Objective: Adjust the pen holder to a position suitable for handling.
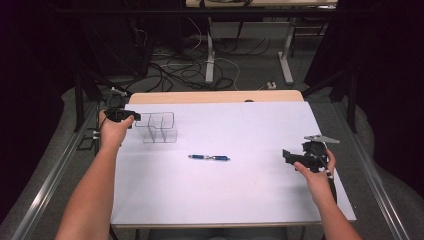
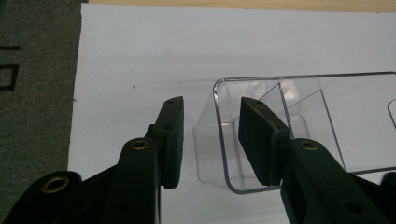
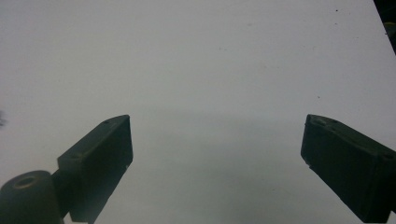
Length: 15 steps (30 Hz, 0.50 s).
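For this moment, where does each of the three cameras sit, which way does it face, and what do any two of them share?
High view: fixed above the person's side, looking forward and down on the white table; both forearms, left gripper and right gripper, a pen.
Left gripper view: rides the left gripper, looking along its jaws, which straddle the wall of the clear organizer.
Right gripper view: rides the right gripper, looking down at bare table between wide-apart jaws.
Shared: the high and left gripper views both show the organizer.

Dim surroundings, bright table, soft focus
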Each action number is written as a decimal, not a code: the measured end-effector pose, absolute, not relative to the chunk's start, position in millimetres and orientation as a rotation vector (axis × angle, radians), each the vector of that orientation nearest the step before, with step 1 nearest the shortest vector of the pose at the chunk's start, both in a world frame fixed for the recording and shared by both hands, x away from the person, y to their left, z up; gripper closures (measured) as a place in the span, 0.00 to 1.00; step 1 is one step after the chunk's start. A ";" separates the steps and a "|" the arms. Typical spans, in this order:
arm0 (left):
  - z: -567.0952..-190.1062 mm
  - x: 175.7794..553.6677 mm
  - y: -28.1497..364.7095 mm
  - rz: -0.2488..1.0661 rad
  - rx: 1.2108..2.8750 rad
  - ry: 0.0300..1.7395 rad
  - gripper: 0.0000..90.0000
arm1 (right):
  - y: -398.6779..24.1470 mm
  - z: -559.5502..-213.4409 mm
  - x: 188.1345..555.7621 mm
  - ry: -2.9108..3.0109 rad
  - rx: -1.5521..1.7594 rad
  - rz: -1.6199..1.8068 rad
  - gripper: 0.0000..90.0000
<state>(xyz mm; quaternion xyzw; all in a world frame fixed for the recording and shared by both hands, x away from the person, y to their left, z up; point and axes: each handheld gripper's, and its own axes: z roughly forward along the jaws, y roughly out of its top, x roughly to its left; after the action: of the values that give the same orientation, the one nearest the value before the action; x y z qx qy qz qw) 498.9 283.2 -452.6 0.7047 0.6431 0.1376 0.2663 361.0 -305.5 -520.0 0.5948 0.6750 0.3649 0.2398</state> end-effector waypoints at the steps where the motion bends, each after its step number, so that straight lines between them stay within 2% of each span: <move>1: -454.4 499.4 282.6 0.391 1.895 1.733 0.69 | -305.5 -520.1 361.0 1.848 1.628 0.999 0.10; 15: -456.7 501.0 274.2 0.347 1.917 1.810 0.84 | -306.6 -520.8 361.4 1.855 1.624 0.998 0.11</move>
<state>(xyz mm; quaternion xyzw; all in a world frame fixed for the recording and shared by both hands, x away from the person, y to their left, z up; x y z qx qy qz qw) 501.0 274.2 -456.7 0.6999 0.6610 0.1269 0.2390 361.4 -306.6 -520.8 0.5929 0.6773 0.3645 0.2384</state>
